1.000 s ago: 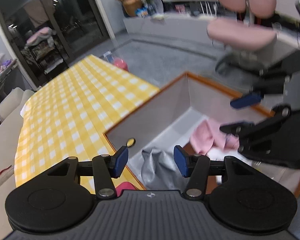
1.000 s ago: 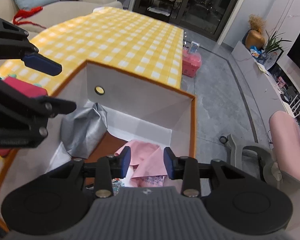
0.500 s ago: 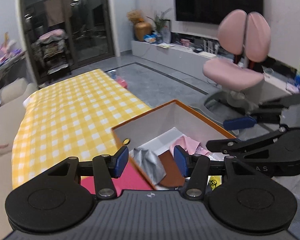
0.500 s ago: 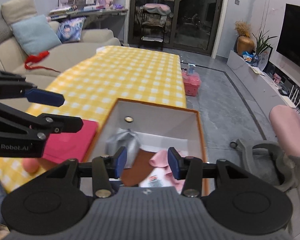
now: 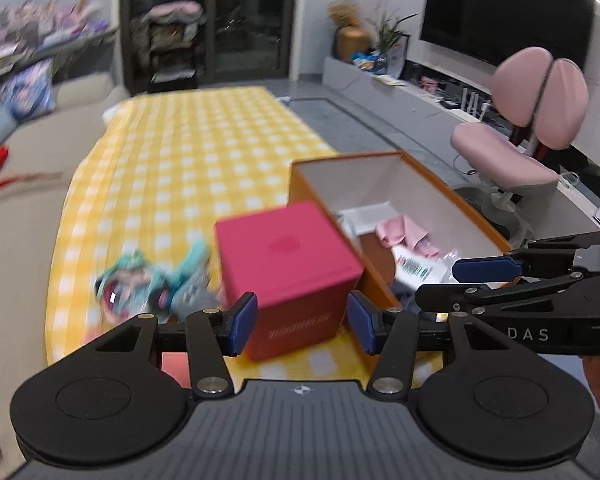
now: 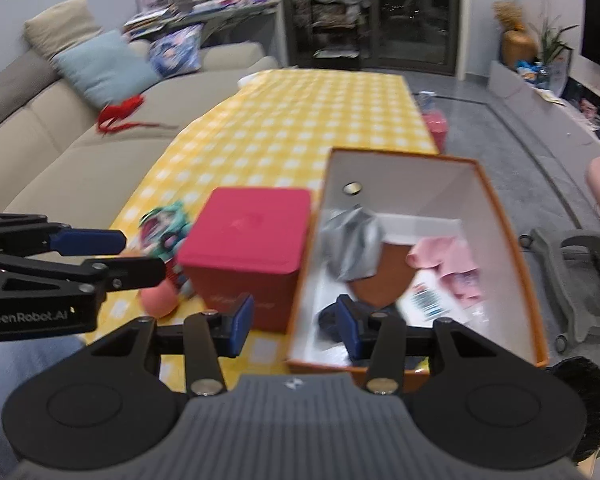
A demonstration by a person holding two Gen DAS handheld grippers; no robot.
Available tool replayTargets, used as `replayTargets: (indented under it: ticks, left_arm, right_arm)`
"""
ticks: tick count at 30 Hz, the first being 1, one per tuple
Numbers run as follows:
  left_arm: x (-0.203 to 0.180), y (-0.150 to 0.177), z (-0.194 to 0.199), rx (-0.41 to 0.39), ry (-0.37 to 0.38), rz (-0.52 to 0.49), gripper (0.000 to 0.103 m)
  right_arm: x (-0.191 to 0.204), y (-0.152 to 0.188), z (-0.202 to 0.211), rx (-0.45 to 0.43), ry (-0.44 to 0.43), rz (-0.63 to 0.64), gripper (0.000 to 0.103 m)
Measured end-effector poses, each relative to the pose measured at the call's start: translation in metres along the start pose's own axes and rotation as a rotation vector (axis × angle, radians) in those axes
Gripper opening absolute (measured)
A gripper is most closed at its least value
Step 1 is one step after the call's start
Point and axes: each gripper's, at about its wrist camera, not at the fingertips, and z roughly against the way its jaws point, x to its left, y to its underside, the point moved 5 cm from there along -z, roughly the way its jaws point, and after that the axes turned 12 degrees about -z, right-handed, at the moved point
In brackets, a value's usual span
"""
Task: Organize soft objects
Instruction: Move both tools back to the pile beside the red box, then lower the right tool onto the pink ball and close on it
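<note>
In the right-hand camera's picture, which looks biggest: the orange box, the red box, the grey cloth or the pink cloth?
1. orange box
2. red box
3. grey cloth
4. pink cloth, looking close in size to the grey one, so those two are unsure.

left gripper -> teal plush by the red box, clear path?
Probably yes. The left gripper is open and empty; the plush lies uncovered on the tablecloth, left of the red box, nothing between.

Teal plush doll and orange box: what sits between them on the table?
The red cube box, shown in both wrist views. It stands right beside the orange box; the teal plush doll lies on its other side.
</note>
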Motion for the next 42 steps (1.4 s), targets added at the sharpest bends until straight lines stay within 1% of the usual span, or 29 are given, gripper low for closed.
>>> replayTargets:
  ticks: [5, 13, 17, 20, 22, 23, 25, 28, 30, 33, 36, 39, 42]
  left_arm:
    - [0.022, 0.022, 0.009, 0.023, -0.023, 0.086, 0.061]
    - [0.056, 0.047, 0.022, 0.037, -0.073, 0.166, 0.061]
    - [0.071, 0.052, 0.026, 0.035, -0.087, 0.173, 0.059]
    - [0.080, 0.055, 0.029, 0.030, -0.076, 0.170, 0.059]
    - [0.086, 0.057, 0.029, 0.031, -0.072, 0.168, 0.058]
    - [0.089, 0.058, 0.028, 0.037, -0.074, 0.167, 0.055]
    - [0.095, 0.061, 0.026, 0.047, -0.080, 0.172, 0.054]
    - [0.105, 0.068, 0.021, 0.070, -0.060, 0.206, 0.054]
    - [0.112, 0.072, 0.015, 0.091, -0.036, 0.222, 0.052]
    - [0.121, 0.077, 0.007, 0.126, -0.022, 0.231, 0.049]
    - [0.126, 0.082, 0.001, 0.151, -0.007, 0.214, 0.045]
    - [0.130, 0.087, -0.006, 0.179, 0.005, 0.208, 0.045]
    - [0.137, 0.092, -0.011, 0.196, 0.006, 0.236, 0.045]
  right_arm:
    - [0.029, 0.013, -0.005, 0.027, -0.041, 0.050, 0.045]
    - [0.074, 0.025, -0.019, 0.070, -0.104, 0.128, 0.045]
    - [0.092, 0.025, -0.027, 0.092, -0.134, 0.164, 0.045]
    - [0.104, 0.025, -0.035, 0.110, -0.144, 0.195, 0.045]
    - [0.111, 0.024, -0.041, 0.123, -0.152, 0.200, 0.045]
    - [0.114, 0.023, -0.045, 0.128, -0.154, 0.204, 0.045]
    - [0.120, 0.021, -0.051, 0.125, -0.142, 0.213, 0.045]
    - [0.127, 0.019, -0.062, 0.131, -0.122, 0.233, 0.045]
    - [0.132, 0.019, -0.069, 0.145, -0.114, 0.239, 0.045]
    - [0.139, 0.021, -0.081, 0.176, -0.109, 0.252, 0.045]
    - [0.145, 0.025, -0.093, 0.207, -0.102, 0.264, 0.044]
    - [0.148, 0.029, -0.105, 0.232, -0.085, 0.263, 0.043]
    - [0.151, 0.032, -0.118, 0.250, -0.075, 0.248, 0.043]
